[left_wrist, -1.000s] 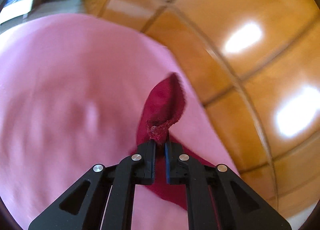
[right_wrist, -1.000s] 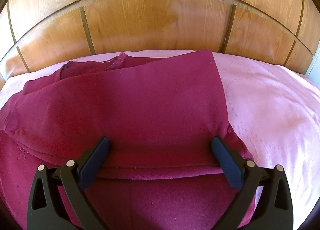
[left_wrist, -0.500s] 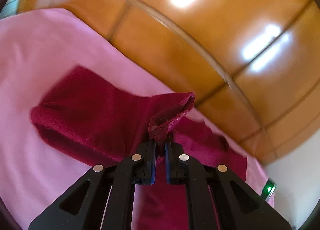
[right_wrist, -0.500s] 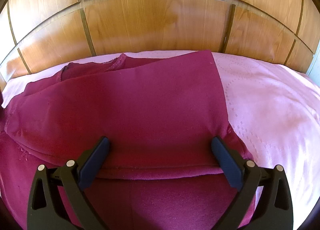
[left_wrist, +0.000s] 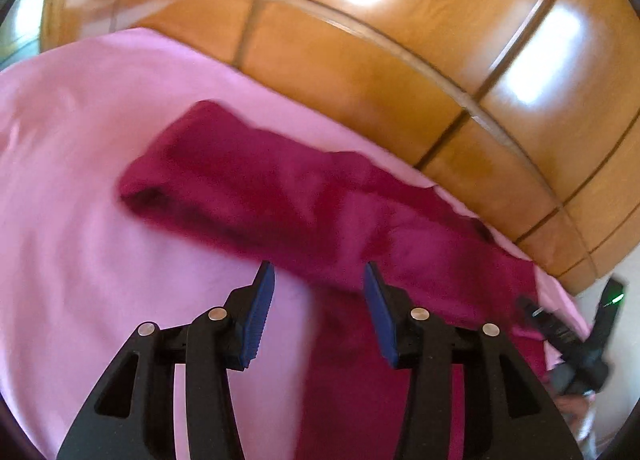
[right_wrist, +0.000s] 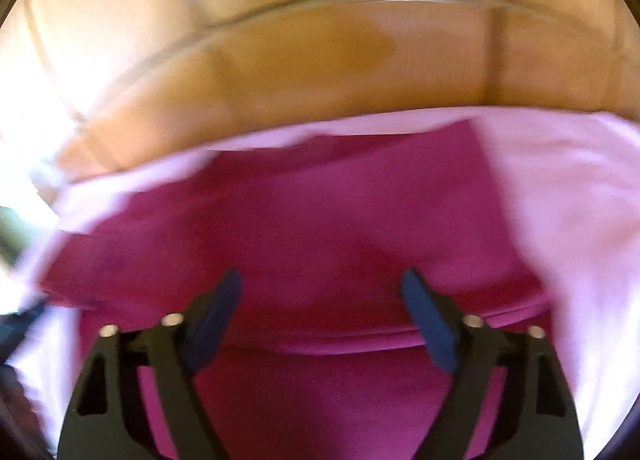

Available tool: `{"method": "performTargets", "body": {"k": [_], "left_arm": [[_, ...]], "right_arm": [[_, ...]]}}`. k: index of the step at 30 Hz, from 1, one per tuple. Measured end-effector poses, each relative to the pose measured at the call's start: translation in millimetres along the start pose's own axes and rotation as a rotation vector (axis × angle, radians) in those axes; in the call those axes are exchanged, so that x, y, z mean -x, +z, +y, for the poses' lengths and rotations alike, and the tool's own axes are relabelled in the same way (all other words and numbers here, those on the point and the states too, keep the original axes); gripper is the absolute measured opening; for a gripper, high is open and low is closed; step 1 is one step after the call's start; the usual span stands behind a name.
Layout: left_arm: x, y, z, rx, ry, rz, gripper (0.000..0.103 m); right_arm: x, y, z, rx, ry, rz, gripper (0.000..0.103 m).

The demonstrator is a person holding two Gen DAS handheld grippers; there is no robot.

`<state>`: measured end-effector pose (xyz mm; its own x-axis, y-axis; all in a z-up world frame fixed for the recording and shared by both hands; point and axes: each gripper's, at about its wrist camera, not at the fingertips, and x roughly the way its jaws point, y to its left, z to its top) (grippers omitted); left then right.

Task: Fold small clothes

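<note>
- Glossy orange-brown wooden panelling (left_wrist: 360, 71), cut into rectangles by dark grooves, fills the background of both wrist views and carries bright glare patches.
- Below the panelling lies a pale pink bedsheet (left_wrist: 72, 187), smooth and slightly puckered, reaching right up to the wood.
- At the far right edge of the left wrist view a strip of white wall shows, with a black device bearing a small green light (left_wrist: 612, 300); it is too blurred to identify further.
- On the sheet lies the dark magenta fabric garment (left_wrist: 288, 195), spread across the middle, with one folded-over part running up and left as a thick band in the left wrist view.
- From the right wrist view the same garment (right_wrist: 320, 227) appears as a broad flat panel with a rolled fold line running across it near the fingers; this picture is heavily motion-blurred.
- Left gripper (left_wrist: 320, 288): black with blue pads, jaws have just been opening, now moderately parted above the garment's near edge, nothing clamped between them.
- Right gripper (right_wrist: 322, 292): jaws have just been closing yet stand wide, with the garment below and between them; whether the pads touch it, I cannot tell.
</note>
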<state>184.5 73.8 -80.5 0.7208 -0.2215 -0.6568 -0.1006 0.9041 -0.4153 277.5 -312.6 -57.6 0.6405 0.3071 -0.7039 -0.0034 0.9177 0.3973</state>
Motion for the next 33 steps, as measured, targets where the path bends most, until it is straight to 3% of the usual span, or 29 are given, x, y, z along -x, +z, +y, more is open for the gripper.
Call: {"method": "performTargets", "body": {"k": [2, 6, 9, 11, 13, 14, 16, 19, 23, 27, 33], "left_arm": [[5.8, -7.4, 11.0, 0.011, 0.035, -0.003, 0.045], [14.1, -21.3, 28.4, 0.028, 0.073, 0.002, 0.045], [19.0, -30.4, 39.5, 0.037, 0.088, 0.004, 0.045], [19.0, -34.1, 45.1, 0.049, 0.093, 0.015, 0.045], [20.3, -35.5, 48.1, 0.057, 0.098, 0.011, 0.045], [20.5, -34.9, 49.2, 0.063, 0.097, 0.008, 0.051], [20.1, -32.4, 49.4, 0.086, 0.090, 0.002, 0.059], [17.5, -26.8, 48.0, 0.110, 0.083, -0.002, 0.060], [4.0, -16.3, 37.5, 0.131, 0.128, 0.002, 0.062], [-12.9, -2.3, 24.4, 0.126, 0.184, 0.002, 0.062], [-44.3, 11.4, -0.9, 0.043, 0.276, 0.019, 0.062]], "right_arm": [[-12.4, -3.6, 40.5, 0.027, 0.188, 0.076, 0.060], [-52.8, -15.1, 106.4, 0.018, 0.377, 0.241, 0.057], [-81.6, -20.4, 136.2, 0.028, 0.377, 0.301, 0.052], [-99.4, -20.6, 151.3, 0.021, 0.342, 0.337, 0.026], [-97.8, -13.3, 157.4, 0.027, 0.334, 0.302, 0.014], [-91.7, -8.9, 161.8, 0.047, 0.331, 0.282, 0.011], [-73.6, 0.1, 171.4, 0.115, 0.312, 0.227, 0.010], [-40.0, 18.3, 182.6, 0.211, 0.303, 0.129, 0.008], [-0.2, 36.1, 186.9, 0.296, 0.259, 0.008, 0.008], [35.1, 49.0, 174.2, 0.332, 0.204, -0.097, 0.008], [68.6, 63.5, 116.6, 0.287, 0.115, -0.194, 0.008]]}}
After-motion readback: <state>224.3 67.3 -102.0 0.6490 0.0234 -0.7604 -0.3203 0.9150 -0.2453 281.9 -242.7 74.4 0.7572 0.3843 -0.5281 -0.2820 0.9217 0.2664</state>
